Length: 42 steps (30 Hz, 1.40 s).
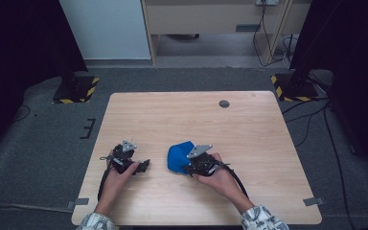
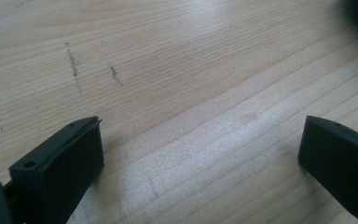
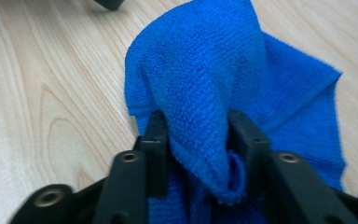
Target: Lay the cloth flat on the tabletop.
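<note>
A blue terry cloth [image 1: 177, 155] lies bunched on the wooden table [image 1: 191, 120], near the front middle. My right gripper [image 1: 188, 166] meets it from the right. In the right gripper view a raised fold of the cloth [image 3: 205, 79] fills the gap of the right gripper [image 3: 198, 126], touching both black fingers [image 3: 157, 140], so it is shut on that fold. My left gripper [image 1: 141, 165] rests low over the table to the left of the cloth, apart from it. In its own view the left gripper [image 2: 200, 140] stands wide open over bare wood.
A round dark grommet [image 1: 224, 103] sits in the table near its far edge. Faint dark scuff marks [image 2: 74, 65] show on the wood ahead of the left jaws. Grey carpet, cables and stand bases with yellow-black tape [image 1: 76, 91] surround the table.
</note>
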Each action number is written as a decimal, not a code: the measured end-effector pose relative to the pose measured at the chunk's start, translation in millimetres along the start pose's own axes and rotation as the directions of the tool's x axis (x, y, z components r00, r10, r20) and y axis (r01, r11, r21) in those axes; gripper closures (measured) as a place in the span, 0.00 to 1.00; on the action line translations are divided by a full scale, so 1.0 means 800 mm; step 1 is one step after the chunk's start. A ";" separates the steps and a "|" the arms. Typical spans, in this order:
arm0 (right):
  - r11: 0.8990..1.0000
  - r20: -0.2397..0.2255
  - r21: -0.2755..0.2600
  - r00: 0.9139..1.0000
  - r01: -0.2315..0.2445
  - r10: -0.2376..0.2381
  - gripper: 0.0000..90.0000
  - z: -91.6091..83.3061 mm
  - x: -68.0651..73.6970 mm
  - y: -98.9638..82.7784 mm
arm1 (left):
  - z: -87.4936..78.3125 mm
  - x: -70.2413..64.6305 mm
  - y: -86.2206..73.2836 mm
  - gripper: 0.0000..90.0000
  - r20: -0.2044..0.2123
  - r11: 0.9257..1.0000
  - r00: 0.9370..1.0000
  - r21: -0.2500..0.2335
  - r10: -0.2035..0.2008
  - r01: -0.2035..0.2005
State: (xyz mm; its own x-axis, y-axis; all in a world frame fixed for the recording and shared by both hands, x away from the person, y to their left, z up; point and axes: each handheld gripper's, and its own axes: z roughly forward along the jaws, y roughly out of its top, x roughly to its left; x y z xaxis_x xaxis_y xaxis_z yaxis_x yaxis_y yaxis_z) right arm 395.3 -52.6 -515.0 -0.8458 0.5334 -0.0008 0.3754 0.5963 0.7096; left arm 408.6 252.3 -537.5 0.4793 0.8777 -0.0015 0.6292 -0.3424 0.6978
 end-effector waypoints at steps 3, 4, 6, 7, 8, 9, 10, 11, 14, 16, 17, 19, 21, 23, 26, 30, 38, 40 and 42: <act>1.000 0.013 0.007 1.000 0.001 -0.001 0.60 0.005 0.001 -0.001 | 0.000 0.000 0.000 0.00 -0.001 1.000 1.000 0.000 0.000 0.000; 1.000 0.011 0.010 1.000 -0.002 0.002 0.52 0.005 0.002 -0.001 | 0.000 0.000 0.000 0.00 -0.002 1.000 1.000 0.001 -0.001 0.001; 1.000 0.029 0.001 1.000 -0.005 0.005 0.40 0.001 0.003 0.001 | 0.000 0.000 0.000 0.00 -0.001 1.000 1.000 -0.001 -0.004 0.004; 1.000 0.029 0.001 1.000 -0.005 0.005 0.40 0.001 0.003 0.001 | 0.000 0.000 0.000 0.00 -0.001 1.000 1.000 -0.001 -0.004 0.004; 1.000 0.030 -0.007 0.999 -0.010 0.010 0.35 -0.001 0.002 0.001 | -0.001 -0.001 0.000 0.00 -0.004 1.000 1.000 -0.002 -0.008 0.008; 1.000 0.027 -0.015 0.999 -0.018 0.018 0.29 -0.004 0.002 0.002 | -0.002 -0.001 0.001 0.01 -0.010 1.000 1.000 -0.001 -0.016 0.016; 0.999 0.036 -0.028 0.999 -0.021 0.022 0.19 -0.010 0.001 0.004 | -0.005 0.000 0.003 0.04 -0.017 0.999 0.999 -0.010 -0.040 0.040; 0.999 0.040 -0.038 0.999 -0.022 0.024 0.16 -0.014 0.001 0.005 | -0.005 0.000 0.003 0.05 -0.017 0.999 0.999 -0.010 -0.040 0.040; 0.998 0.038 -0.063 0.999 -0.026 0.028 0.12 -0.023 -0.001 0.007 | -0.015 0.000 0.007 0.04 0.018 0.995 0.997 -0.077 -0.069 0.070; 0.996 0.027 -0.088 0.999 -0.026 0.028 0.09 -0.038 -0.005 0.009 | -0.021 -0.002 0.010 0.05 0.022 0.993 0.998 -0.100 -0.055 0.057; 0.996 0.027 -0.088 0.999 -0.026 0.028 0.09 -0.038 -0.005 0.009 | -0.022 -0.004 0.011 0.05 0.021 0.993 0.998 -0.104 -0.054 0.056; 0.994 0.027 -0.110 0.999 -0.028 0.031 0.09 -0.050 -0.009 0.009 | -0.023 -0.008 0.012 0.06 0.029 0.993 0.998 -0.109 -0.051 0.054; 0.990 0.049 -0.132 0.998 -0.042 0.049 0.17 -0.067 -0.020 0.005 | -0.025 -0.013 0.014 0.06 0.030 0.993 0.999 -0.113 -0.039 0.042; 0.989 0.075 -0.137 0.995 -0.060 0.071 0.27 -0.077 -0.032 -0.002 | -0.027 -0.018 0.016 0.07 0.030 0.992 0.999 -0.119 -0.033 0.037; 0.986 0.112 -0.134 0.988 -0.095 0.110 0.42 -0.084 -0.047 -0.014 | -0.028 -0.025 0.018 0.08 0.042 0.991 0.998 -0.129 -0.038 0.043; 0.976 0.154 -0.142 0.971 -0.164 0.186 0.65 -0.083 -0.067 -0.033 | -0.029 -0.040 0.023 0.09 0.074 0.989 0.997 -0.141 -0.028 0.038; 0.961 0.168 -0.127 0.949 -0.247 0.266 0.75 -0.064 -0.086 -0.050 | -0.031 -0.073 0.037 0.11 0.105 0.989 0.994 -0.145 0.029 -0.014; 0.954 0.164 -0.130 0.943 -0.270 0.290 0.68 -0.059 -0.087 -0.050 | -0.031 -0.082 0.040 0.11 0.118 0.989 0.992 -0.149 0.043 -0.025; 0.949 0.163 -0.131 0.938 -0.285 0.305 0.59 -0.055 -0.086 -0.048 | -0.032 -0.086 0.042 0.11 0.124 0.988 0.991 -0.152 0.046 -0.027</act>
State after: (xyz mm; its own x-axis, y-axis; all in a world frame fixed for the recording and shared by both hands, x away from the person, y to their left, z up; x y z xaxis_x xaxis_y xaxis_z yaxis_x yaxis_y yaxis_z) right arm 422.7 -138.6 -511.2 -0.6174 0.7802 0.1004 0.5480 0.3350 0.7665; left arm 381.5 189.2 -495.8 0.5801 0.8125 -0.0579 0.5158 -0.3114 0.7981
